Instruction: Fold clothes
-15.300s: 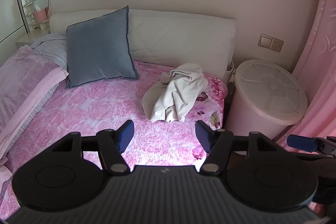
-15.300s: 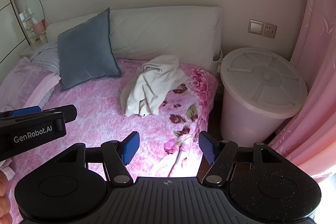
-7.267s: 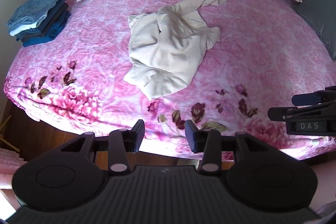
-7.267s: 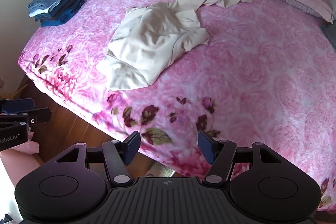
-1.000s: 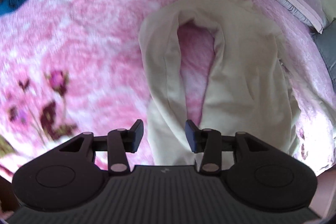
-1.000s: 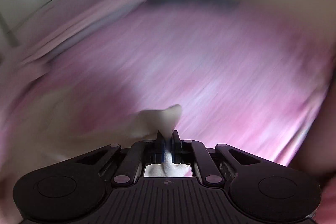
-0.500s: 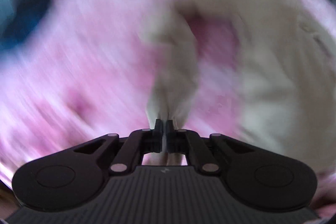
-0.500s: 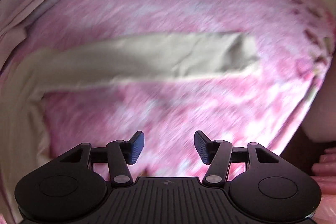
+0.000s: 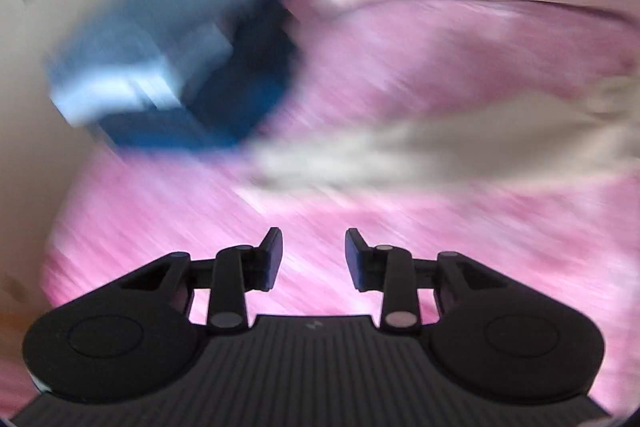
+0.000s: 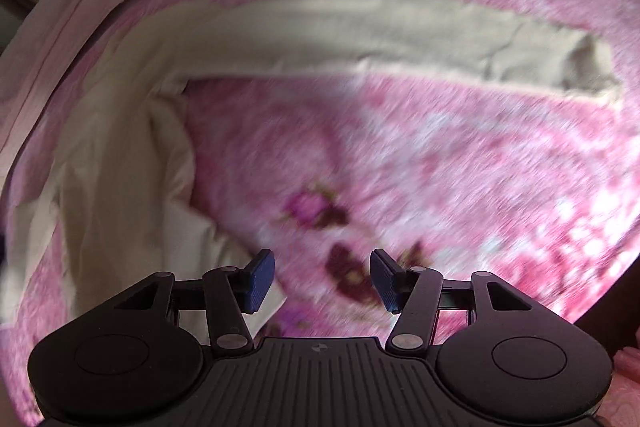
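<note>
Cream garment (image 10: 320,27) lies spread on the pink bedspread (image 10: 460,167), one sleeve stretched flat so I can fold it. My right gripper (image 10: 322,279) hangs released over the blanket, empty. Left gripper (image 9: 314,259) is opening, nothing between; blue folded stack (image 9: 172,67) sits beyond.

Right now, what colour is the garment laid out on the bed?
Cream garment, clearest in the right wrist view.

My bed cover (image 10: 460,167) is bright pink with paler rose swirls and a few dark maroon flowers with olive leaves, and the garment (image 10: 320,31) on it is plain cream. Beyond my left hand-held gripper (image 9: 314,259), black with dark pads, I see a blurred stack (image 9: 180,67) in light and dark blue. My right hand-held gripper (image 10: 322,279) is black with blue pads.
</note>
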A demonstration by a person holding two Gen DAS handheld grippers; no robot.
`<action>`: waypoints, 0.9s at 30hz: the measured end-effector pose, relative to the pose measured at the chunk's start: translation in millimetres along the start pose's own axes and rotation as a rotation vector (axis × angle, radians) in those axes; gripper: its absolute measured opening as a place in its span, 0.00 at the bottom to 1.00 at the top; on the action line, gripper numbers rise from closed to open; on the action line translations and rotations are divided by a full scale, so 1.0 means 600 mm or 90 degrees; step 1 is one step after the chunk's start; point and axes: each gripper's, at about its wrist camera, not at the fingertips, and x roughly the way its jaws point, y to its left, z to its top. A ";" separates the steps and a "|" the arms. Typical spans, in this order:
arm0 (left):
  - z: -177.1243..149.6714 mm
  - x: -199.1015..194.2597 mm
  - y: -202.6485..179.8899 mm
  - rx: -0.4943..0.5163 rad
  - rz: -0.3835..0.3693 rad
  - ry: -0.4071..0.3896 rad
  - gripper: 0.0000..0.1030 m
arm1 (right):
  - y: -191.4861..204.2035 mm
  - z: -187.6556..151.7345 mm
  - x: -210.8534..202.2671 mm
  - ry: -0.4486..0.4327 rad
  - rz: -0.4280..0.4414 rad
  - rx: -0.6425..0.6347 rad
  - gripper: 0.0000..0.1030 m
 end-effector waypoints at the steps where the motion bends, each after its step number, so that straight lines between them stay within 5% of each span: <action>1: -0.026 0.004 -0.009 -0.028 -0.058 0.030 0.29 | -0.003 -0.007 0.004 0.005 0.012 -0.001 0.55; 4: -0.108 0.008 -0.067 -0.105 -0.246 0.127 0.30 | -0.016 -0.026 0.011 0.012 0.068 0.018 0.55; 7: -0.164 0.002 -0.125 -0.145 -0.348 0.175 0.37 | -0.025 -0.037 0.023 0.009 0.114 0.038 0.55; 12: -0.201 0.014 -0.182 -0.135 -0.356 0.193 0.44 | -0.019 -0.041 0.058 0.000 0.141 0.008 0.55; 15: -0.205 0.009 -0.227 -0.056 -0.328 0.182 0.46 | 0.010 -0.046 0.075 -0.006 0.119 -0.071 0.54; 16: -0.204 0.005 -0.240 -0.027 -0.325 0.179 0.40 | 0.025 -0.049 0.077 -0.002 0.097 -0.112 0.46; 17: -0.202 0.001 -0.248 -0.004 -0.342 0.184 0.03 | 0.039 -0.051 0.076 0.004 0.080 -0.152 0.26; 18: -0.198 -0.004 -0.249 0.004 -0.364 0.192 0.00 | 0.046 -0.052 0.073 0.017 0.077 -0.165 0.04; 19: -0.194 -0.011 -0.245 0.002 -0.379 0.200 0.00 | 0.052 -0.052 0.070 0.030 0.076 -0.172 0.04; 24: -0.166 -0.080 -0.170 -0.044 -0.440 0.168 0.01 | -0.007 -0.038 -0.022 0.023 0.114 -0.062 0.03; 27: -0.172 -0.077 -0.170 -0.051 -0.411 0.174 0.02 | -0.048 -0.049 -0.034 0.058 0.144 0.023 0.04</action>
